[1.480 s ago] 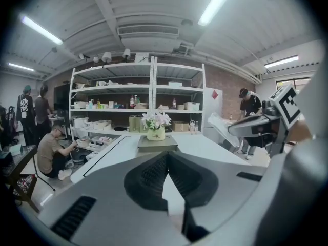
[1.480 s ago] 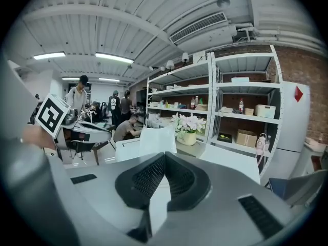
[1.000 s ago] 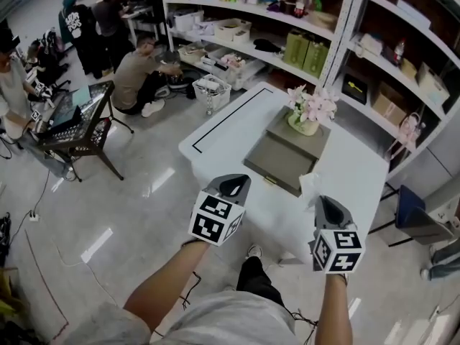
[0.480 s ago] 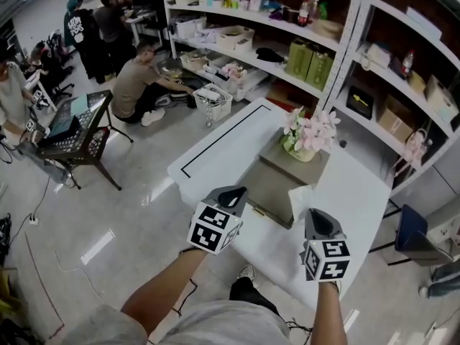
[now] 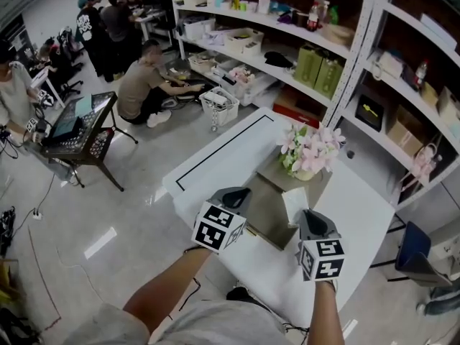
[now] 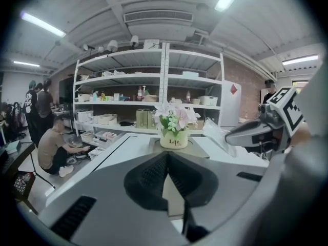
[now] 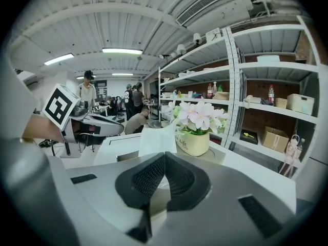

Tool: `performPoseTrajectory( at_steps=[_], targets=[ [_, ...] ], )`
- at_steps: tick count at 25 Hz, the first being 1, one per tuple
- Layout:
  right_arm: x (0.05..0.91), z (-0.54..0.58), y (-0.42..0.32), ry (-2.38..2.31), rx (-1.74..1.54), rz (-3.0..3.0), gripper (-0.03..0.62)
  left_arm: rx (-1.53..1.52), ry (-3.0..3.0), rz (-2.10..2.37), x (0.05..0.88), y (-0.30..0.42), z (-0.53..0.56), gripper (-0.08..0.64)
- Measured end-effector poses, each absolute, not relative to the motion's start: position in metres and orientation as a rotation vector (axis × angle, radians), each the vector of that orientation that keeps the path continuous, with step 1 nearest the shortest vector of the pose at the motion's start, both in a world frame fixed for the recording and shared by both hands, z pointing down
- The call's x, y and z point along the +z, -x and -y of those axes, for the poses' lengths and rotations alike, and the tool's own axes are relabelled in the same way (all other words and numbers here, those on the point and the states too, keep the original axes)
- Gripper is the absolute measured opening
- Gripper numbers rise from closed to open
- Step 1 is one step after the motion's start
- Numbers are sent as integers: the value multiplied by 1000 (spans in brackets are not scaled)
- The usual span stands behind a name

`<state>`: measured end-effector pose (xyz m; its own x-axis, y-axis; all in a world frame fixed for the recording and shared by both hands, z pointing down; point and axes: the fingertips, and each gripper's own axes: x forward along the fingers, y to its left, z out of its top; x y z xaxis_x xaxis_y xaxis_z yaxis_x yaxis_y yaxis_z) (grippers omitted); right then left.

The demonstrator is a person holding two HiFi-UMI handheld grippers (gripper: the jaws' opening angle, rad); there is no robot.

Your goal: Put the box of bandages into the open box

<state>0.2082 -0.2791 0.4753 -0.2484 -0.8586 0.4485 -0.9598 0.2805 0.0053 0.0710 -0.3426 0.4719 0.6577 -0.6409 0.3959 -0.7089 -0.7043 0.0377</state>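
Observation:
An olive-grey flat box [image 5: 267,208] lies on the white table [image 5: 215,146], and a pot of pink flowers [image 5: 307,151] stands on its far part. A white crinkled packet [image 5: 294,205] stands by the box's right side; it also shows as a pale sheet [image 7: 156,137] in the right gripper view. I cannot make out a box of bandages for certain. My left gripper [image 5: 241,191] hovers over the table's near edge, shut and empty. My right gripper [image 5: 307,215] hangs just short of the white packet, also shut with nothing in it.
Tall shelving [image 5: 323,42] full of goods runs behind the table. Several people [image 5: 140,85] sit or stand on the floor at the left, beside a black cart [image 5: 75,128]. A blue chair [image 5: 413,254] stands at the table's right.
Both grippers and the view have moved forward to the table; the grippers now hang over its near edge, by the grey box. Their jaws stayed shut.

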Motion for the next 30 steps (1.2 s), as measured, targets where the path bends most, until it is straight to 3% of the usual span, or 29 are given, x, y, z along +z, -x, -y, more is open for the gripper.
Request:
performPoseTrajectory(
  at_steps=[30],
  targets=[
    [575, 334, -163, -1396, 528, 2009, 5, 533, -2736, 902, 499, -73, 386, 6]
  ],
)
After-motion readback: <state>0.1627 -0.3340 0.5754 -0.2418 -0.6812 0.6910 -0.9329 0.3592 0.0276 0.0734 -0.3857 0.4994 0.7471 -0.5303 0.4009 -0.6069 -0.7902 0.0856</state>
